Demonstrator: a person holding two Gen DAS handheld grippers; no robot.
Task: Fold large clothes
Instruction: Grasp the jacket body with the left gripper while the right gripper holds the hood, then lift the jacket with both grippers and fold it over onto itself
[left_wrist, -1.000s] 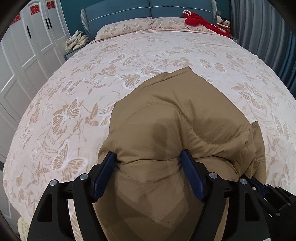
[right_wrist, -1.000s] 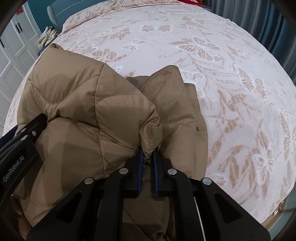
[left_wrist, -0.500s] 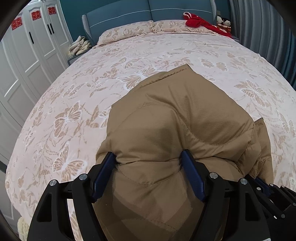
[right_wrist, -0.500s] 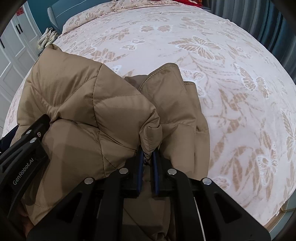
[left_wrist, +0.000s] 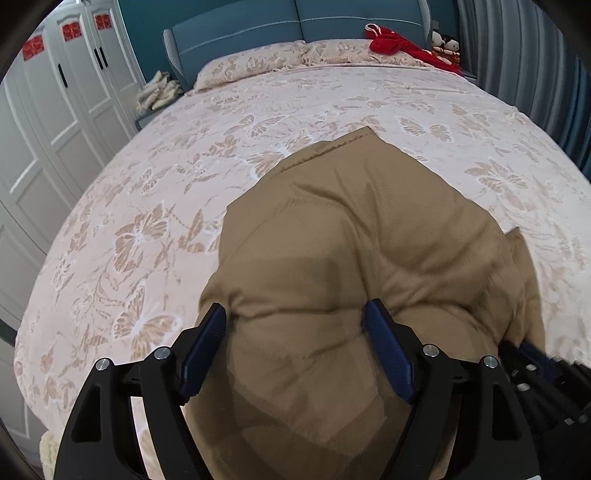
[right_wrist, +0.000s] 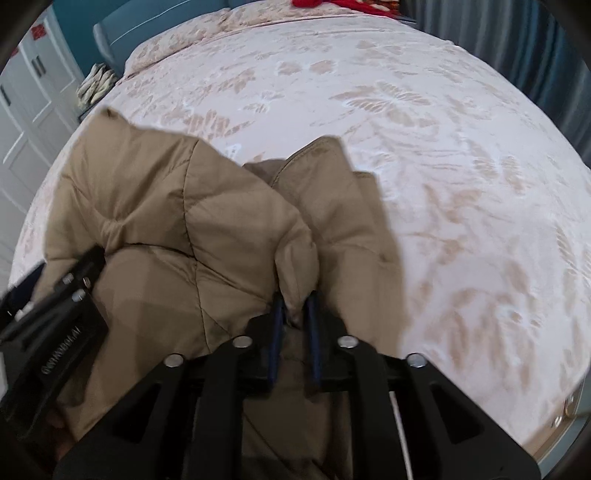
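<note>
Left wrist view shows the bed filling almost everything ahead of the gripper, with its butterfly cover, two pillows at the far end, a red cloth beside them and white wardrobes far to the left. The padded brown jacket lies on the near part of the bed, bunched into a thick bundle directly in front of both grippers.

The left gripper stands spread wide, and a fat roll of the jacket sits between its blue fingers; both pads touch the padding, so I judge that it holds this roll. The right gripper is much narrower and its jaws are opening, with a small corner of the jacket between them; the picture is blurred here, so I cannot say surely if the pads press it or are already clear.

The step in hand looks like laying down a folded part and letting it go. The next move calls for freeing both grippers without pulling the fold open, then taking a new edge.

Only the right wrist view shows the second layer of the jacket, on the right side, and the left tool's body. Only the left wrist view shows the pillows clearly.
</note>
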